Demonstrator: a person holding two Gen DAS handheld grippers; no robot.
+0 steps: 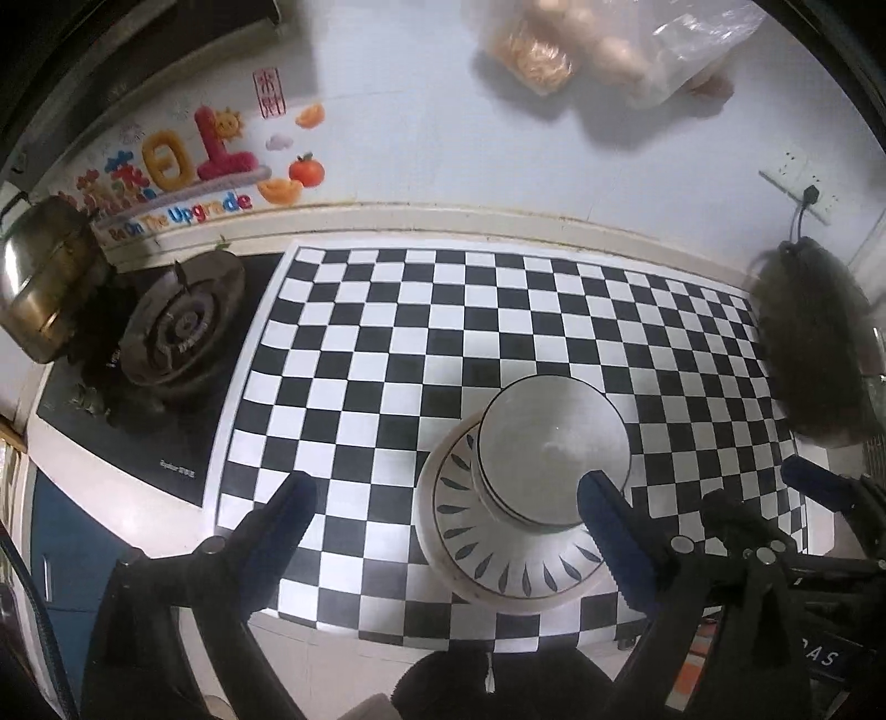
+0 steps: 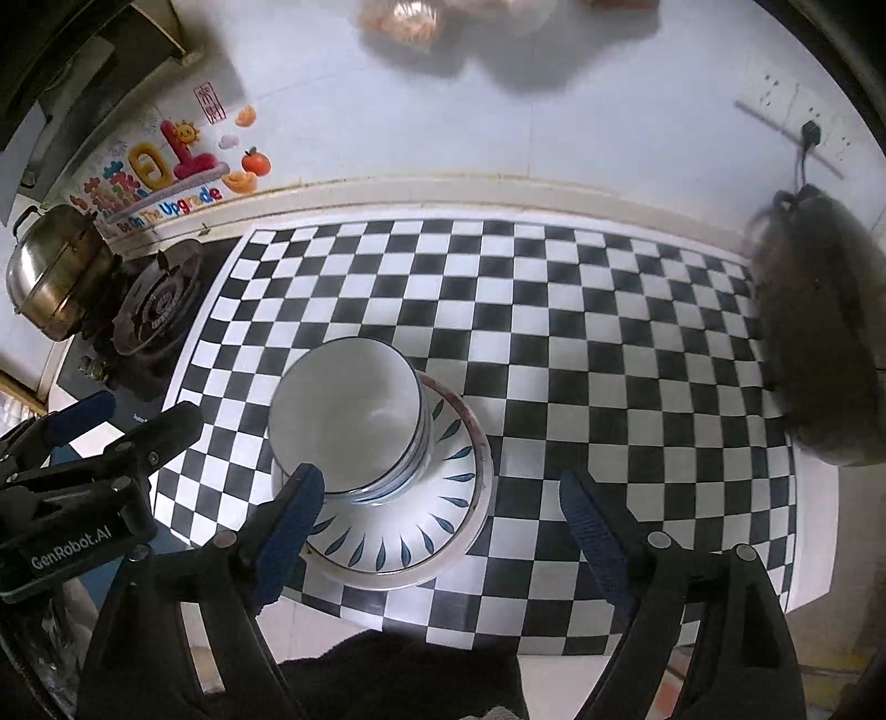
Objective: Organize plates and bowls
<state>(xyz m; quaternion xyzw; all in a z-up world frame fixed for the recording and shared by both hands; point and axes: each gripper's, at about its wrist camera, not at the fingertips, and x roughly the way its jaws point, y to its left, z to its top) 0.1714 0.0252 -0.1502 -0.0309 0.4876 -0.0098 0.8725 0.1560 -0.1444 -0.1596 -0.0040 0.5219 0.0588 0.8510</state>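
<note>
Both grippers' jaws wide and empty above stacked dishes.

Left gripper (image 1: pixel 443 518) and right gripper (image 2: pixel 443 498) hover over a white bowl (image 2: pixel 346 412) nested on a leaf-patterned white plate (image 2: pixel 437 531), on the checkered counter (image 2: pixel 609 360); stacking looks done.

Place: home kitchen, worktop against a wall.
Cooker: gas burner (image 1: pixel 183 327) set in a black glass hob (image 1: pixel 138 432), left of the worktop.
Pot: steel lidded pot (image 2: pixel 55 277) on the far burner, by the wall.
Worktop: covered with a black-and-white checked mat (image 2: pixel 554 332).
Crockery: white bowls (image 2: pixel 346 415) stacked on leaf-patterned plates (image 2: pixel 443 515) on the mat.
Wall: pale, with a colourful festive sticker (image 1: pixel 183 160), a socket strip (image 1: pixel 797 183) with one plug in, and hanging bagged food (image 1: pixel 598 50).
Right edge: dark round pan (image 2: pixel 825 343), blurred.
</note>
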